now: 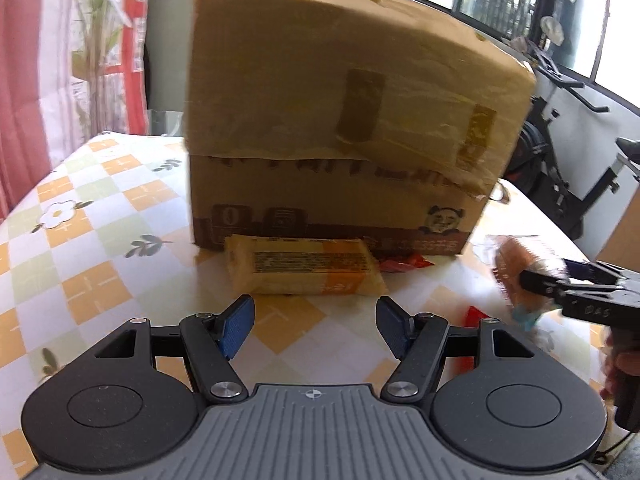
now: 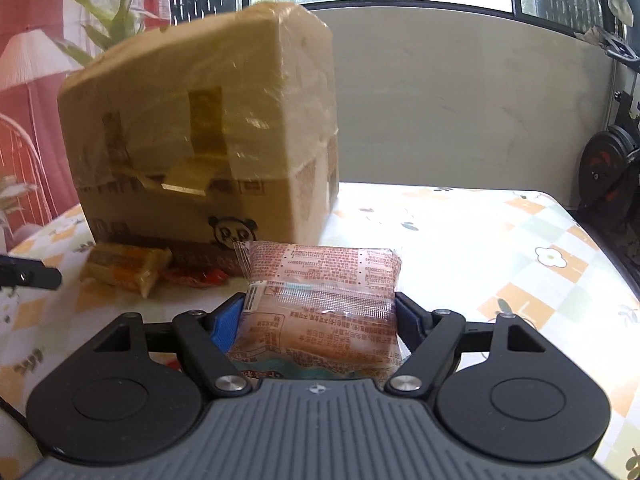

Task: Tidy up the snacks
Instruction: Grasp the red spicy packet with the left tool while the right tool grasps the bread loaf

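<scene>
A yellow snack pack [image 1: 304,266] lies flat on the table against the foot of a taped cardboard box [image 1: 340,120]. My left gripper [image 1: 316,326] hovers just short of that pack, open, with nothing between its blue pads. A small red wrapper [image 1: 404,264] pokes out beside the pack. In the right wrist view my right gripper [image 2: 318,322] is shut on an orange snack packet [image 2: 320,280] in clear wrap, held off the table in front of the box [image 2: 200,140]. The left wrist view shows that packet [image 1: 516,268] blurred at far right.
The checked flowered tablecloth [image 1: 100,208] covers the table, whose right edge [image 2: 600,240] curves away. Another red wrapper [image 1: 476,316] lies near my left gripper's right finger. An exercise bike [image 1: 568,168] stands beyond the table. A plant [image 2: 116,20] rises behind the box.
</scene>
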`<state>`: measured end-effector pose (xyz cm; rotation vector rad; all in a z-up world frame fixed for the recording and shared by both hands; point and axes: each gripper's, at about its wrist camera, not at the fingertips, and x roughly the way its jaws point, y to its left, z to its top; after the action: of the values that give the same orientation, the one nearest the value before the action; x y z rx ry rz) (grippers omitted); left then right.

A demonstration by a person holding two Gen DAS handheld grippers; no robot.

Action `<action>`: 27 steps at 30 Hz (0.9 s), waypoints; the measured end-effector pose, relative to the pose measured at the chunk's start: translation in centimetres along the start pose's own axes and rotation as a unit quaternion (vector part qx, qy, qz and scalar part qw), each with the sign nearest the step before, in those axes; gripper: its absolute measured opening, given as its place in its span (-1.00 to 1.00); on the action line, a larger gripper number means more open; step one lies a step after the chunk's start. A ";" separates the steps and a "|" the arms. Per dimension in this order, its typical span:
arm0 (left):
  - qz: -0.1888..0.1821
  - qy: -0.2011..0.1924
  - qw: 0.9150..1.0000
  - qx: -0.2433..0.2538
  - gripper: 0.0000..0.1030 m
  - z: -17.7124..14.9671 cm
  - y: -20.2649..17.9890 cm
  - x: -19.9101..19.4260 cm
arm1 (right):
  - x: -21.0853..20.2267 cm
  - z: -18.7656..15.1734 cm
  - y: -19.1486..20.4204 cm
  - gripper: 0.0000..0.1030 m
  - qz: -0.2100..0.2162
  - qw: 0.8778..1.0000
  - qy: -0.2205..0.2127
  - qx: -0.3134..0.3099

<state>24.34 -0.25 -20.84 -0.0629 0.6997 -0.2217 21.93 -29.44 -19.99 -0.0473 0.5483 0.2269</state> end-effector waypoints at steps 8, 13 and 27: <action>-0.069 0.024 0.995 0.062 0.33 -1.2 -5.8 1.9 | 0.1 -1.1 -1.5 0.51 0.010 1.000 -0.005 0.022; -0.101 0.046 0.991 0.078 0.34 -1.8 -8.5 3.5 | -0.3 -1.5 -1.7 0.51 0.022 0.999 -0.016 0.029; -0.088 0.072 0.982 0.150 0.34 -3.9 -12.2 6.1 | -0.5 -1.8 -2.1 0.51 0.030 0.998 -0.028 0.045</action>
<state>24.18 -13.44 -26.04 0.1821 0.7982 -0.5029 21.09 -31.78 -21.27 0.0623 0.5044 0.2601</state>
